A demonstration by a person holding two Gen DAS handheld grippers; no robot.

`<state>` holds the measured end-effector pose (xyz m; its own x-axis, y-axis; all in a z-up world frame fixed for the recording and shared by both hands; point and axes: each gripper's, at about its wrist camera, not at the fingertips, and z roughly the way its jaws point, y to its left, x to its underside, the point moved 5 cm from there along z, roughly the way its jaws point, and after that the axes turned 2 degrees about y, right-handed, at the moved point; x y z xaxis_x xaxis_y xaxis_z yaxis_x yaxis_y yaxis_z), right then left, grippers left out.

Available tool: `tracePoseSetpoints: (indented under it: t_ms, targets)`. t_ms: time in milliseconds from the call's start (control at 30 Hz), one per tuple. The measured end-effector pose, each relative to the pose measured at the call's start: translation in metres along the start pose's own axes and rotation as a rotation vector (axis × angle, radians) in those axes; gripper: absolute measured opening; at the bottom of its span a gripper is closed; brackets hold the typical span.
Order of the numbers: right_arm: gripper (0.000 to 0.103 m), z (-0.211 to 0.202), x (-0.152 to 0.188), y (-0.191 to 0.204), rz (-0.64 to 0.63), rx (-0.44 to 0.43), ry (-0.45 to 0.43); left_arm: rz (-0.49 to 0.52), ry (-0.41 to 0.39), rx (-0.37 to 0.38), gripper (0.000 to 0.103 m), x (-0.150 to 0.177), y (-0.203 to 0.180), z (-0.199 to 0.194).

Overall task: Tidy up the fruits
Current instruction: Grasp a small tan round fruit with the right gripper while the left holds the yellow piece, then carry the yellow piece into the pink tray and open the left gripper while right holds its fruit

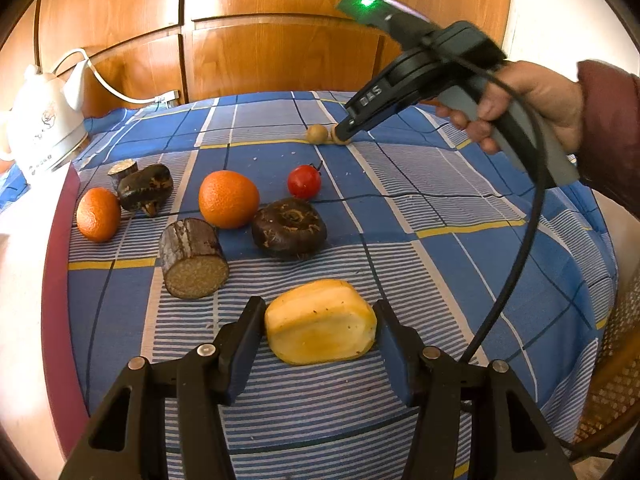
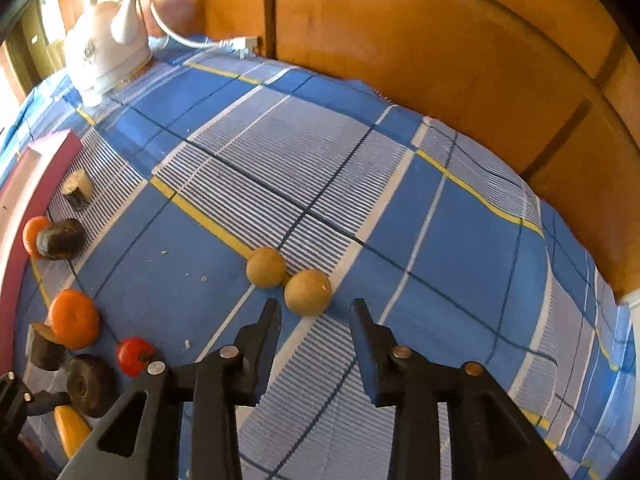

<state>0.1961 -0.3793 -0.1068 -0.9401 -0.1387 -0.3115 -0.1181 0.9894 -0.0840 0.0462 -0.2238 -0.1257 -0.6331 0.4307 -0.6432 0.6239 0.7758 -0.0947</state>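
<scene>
In the left wrist view my left gripper (image 1: 320,312) is open, with a peeled yellow fruit chunk (image 1: 320,322) lying on the cloth between its fingers, small gaps on both sides. Beyond it lie a dark water chestnut (image 1: 289,228), a cut cane piece (image 1: 193,264), two oranges (image 1: 229,199) (image 1: 98,214) and a red cherry tomato (image 1: 304,181). My right gripper (image 2: 316,306) is open just in front of two small tan round fruits (image 2: 308,293) (image 2: 265,267); the nearer one sits at the mouth of the jaws. The right gripper also shows in the left wrist view (image 1: 340,134).
A white electric kettle (image 1: 44,132) with its cord stands at the back left. Another dark chestnut (image 1: 145,188) and a small cane piece (image 1: 122,170) lie near the left orange. A maroon-edged board (image 1: 58,280) borders the left. Wooden panels stand behind the blue checked cloth (image 1: 460,248).
</scene>
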Motion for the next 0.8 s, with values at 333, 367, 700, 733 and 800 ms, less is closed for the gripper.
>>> tracePoseSetpoints:
  t_ms: [333, 367, 700, 733, 800]
  targets:
    - [0.026, -0.016, 0.011, 0.006, -0.001, 0.002, -0.030, -0.037, 0.018, 0.060, 0.049, -0.005, 0.009, -0.004]
    - [0.026, -0.021, 0.015, 0.007, 0.006, 0.001, -0.032, -0.054, 0.021, 0.075, 0.049, -0.006, 0.012, -0.005]
    - [0.026, -0.052, 0.079, 0.044, 0.030, -0.085, -0.009, -0.189, -0.070, 0.137, 0.049, -0.022, 0.042, -0.057]
    - [0.026, -0.050, 0.083, 0.046, 0.036, -0.090, -0.001, -0.201, -0.079, 0.130, 0.049, -0.023, 0.047, -0.062]
    - [0.026, -0.045, 0.084, 0.046, 0.037, -0.087, 0.008, -0.237, -0.101, 0.109, 0.049, -0.028, 0.064, -0.073]
